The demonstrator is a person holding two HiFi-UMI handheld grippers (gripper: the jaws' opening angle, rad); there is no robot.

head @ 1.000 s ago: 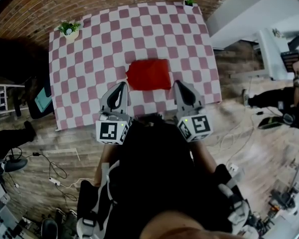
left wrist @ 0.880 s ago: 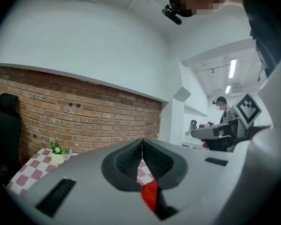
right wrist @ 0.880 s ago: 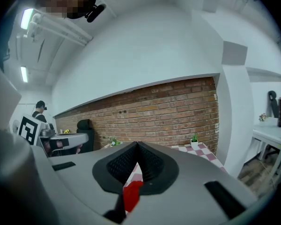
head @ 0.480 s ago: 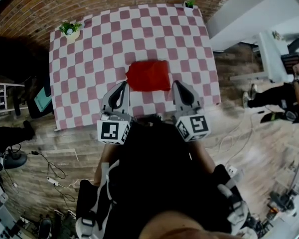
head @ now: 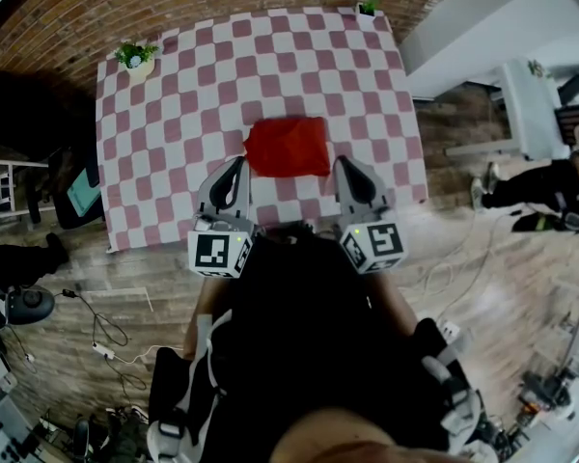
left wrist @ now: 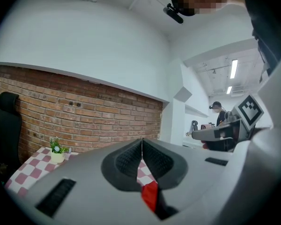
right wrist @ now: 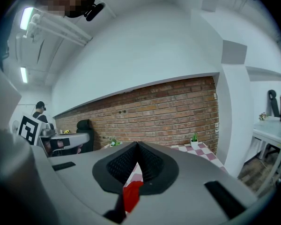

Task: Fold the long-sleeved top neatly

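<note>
The red long-sleeved top [head: 288, 147] lies folded into a compact rectangle on the red-and-white checked table [head: 174, 133], near its front edge. A sliver of the top [left wrist: 150, 196] shows below the jaws in the left gripper view, and the top [right wrist: 131, 194] shows the same way in the right gripper view. My left gripper [head: 234, 174] hovers just short of the top's front left corner, shut and empty. The right gripper [head: 348, 171] is level with it at the front right corner, shut with nothing held. Both are held close to my body, apart from the cloth.
Two small potted plants stand at the table's far corners, one at the left [head: 134, 56] and one at the right [head: 367, 6]. A brick wall [head: 106, 8] backs the table. A black chair [head: 24, 114] sits at the left. Cables [head: 106, 336] lie on the wooden floor. A person [head: 550, 196] sits at the right.
None at the table; both grippers and the top have stayed still. Only the person at the right edge has shifted a little.
</note>
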